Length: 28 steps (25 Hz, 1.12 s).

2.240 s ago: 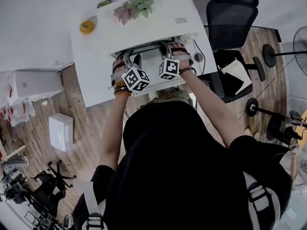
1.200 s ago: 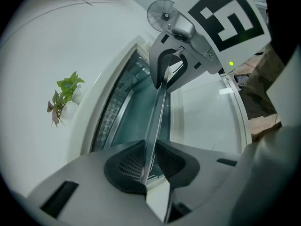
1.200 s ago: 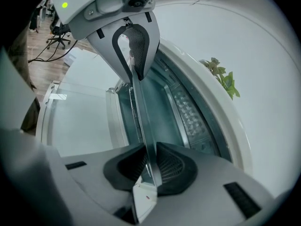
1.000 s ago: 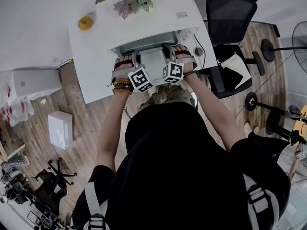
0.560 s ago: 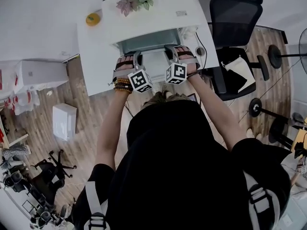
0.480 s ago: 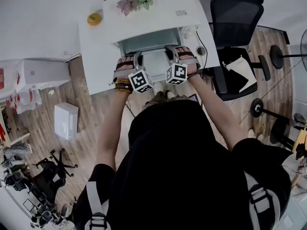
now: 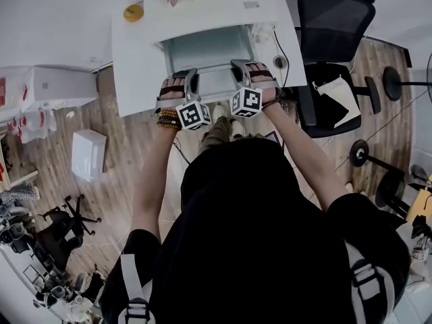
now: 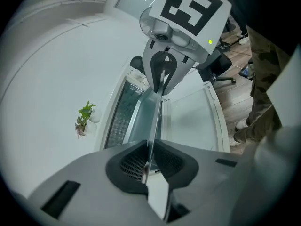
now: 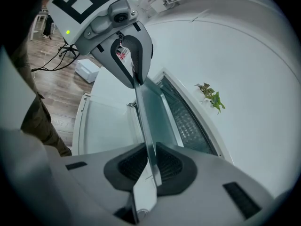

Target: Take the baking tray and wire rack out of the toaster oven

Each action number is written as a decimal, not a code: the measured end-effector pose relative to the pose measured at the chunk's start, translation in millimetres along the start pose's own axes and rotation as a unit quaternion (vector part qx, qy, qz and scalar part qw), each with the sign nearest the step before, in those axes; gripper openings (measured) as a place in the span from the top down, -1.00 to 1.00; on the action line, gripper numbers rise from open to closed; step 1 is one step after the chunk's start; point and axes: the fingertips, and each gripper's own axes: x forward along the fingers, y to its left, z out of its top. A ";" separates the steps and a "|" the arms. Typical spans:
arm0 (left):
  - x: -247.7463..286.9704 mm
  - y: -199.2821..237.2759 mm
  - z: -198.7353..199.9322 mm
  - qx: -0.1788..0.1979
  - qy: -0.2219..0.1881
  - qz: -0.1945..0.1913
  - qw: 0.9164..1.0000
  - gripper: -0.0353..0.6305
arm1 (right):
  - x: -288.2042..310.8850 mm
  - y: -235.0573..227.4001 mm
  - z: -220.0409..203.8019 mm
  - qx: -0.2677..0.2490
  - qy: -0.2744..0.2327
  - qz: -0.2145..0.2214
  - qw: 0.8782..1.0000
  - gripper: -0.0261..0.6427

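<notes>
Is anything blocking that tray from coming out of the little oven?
Nothing visible does. The door lies open, and the left hand-held gripper and right hand-held gripper each clamp the rim of the tray, with nothing in between.

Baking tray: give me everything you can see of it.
The baking tray is a shallow rectangular pan, pale grey-green, thin sheet metal by its look, empty. It juts from the white toaster oven, above the open door. Its near rim is pinched in the tongs of the left gripper and the right gripper, one toward each end. What supports its far edge can't be seen.
</notes>
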 end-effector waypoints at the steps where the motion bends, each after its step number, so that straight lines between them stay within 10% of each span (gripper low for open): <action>1: -2.9 -1.4 1.1 -0.003 -0.001 0.002 1.000 0.72 | -2.8 1.4 -0.1 0.000 -0.002 -0.001 1.000 0.72; 28: -69.0 -44.8 13.9 -0.017 0.017 0.000 1.000 0.75 | -69.6 41.3 5.8 -0.005 -0.050 0.022 0.999 0.72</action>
